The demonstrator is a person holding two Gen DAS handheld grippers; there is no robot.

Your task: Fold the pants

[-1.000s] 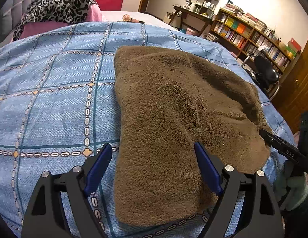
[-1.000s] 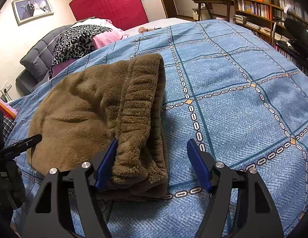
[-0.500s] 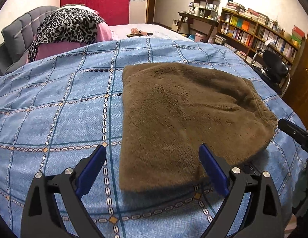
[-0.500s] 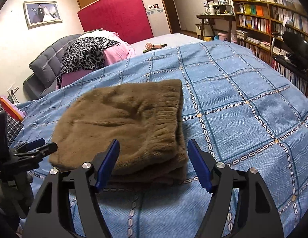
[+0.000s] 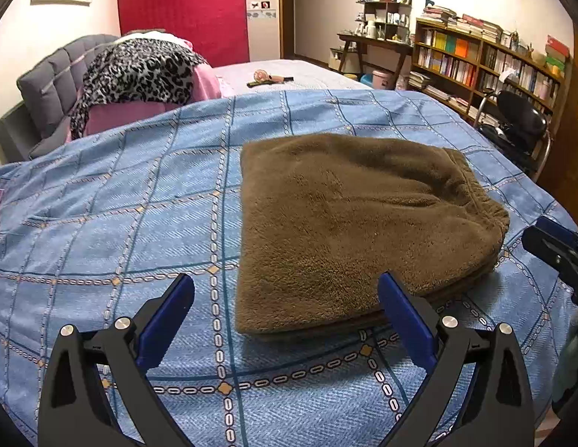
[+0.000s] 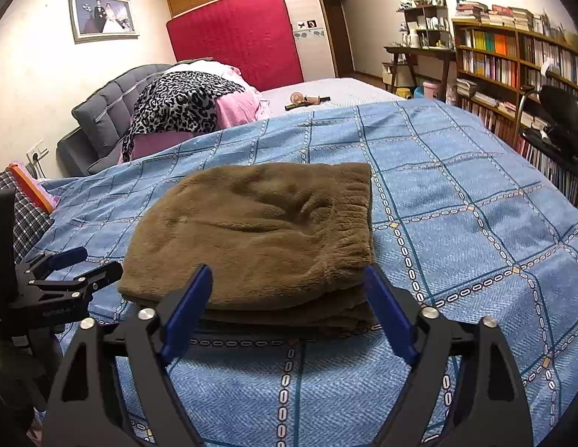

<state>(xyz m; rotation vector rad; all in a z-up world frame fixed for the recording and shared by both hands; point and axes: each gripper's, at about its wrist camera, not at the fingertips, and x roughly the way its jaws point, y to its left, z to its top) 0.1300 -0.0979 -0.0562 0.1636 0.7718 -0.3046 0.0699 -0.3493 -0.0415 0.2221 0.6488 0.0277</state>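
The brown fleece pants lie folded into a thick, layered stack on the blue checked bedspread, with the elastic waistband along the stack's right edge and the leopard-print cloth well beyond the stack at the head of the bed. The left gripper hovers just in front of the stack's near left corner, its jaws opening wide with nothing pinched between them. The right gripper hangs before the stack's near edge at the waistband end, jaws also opening and clear of the fabric.
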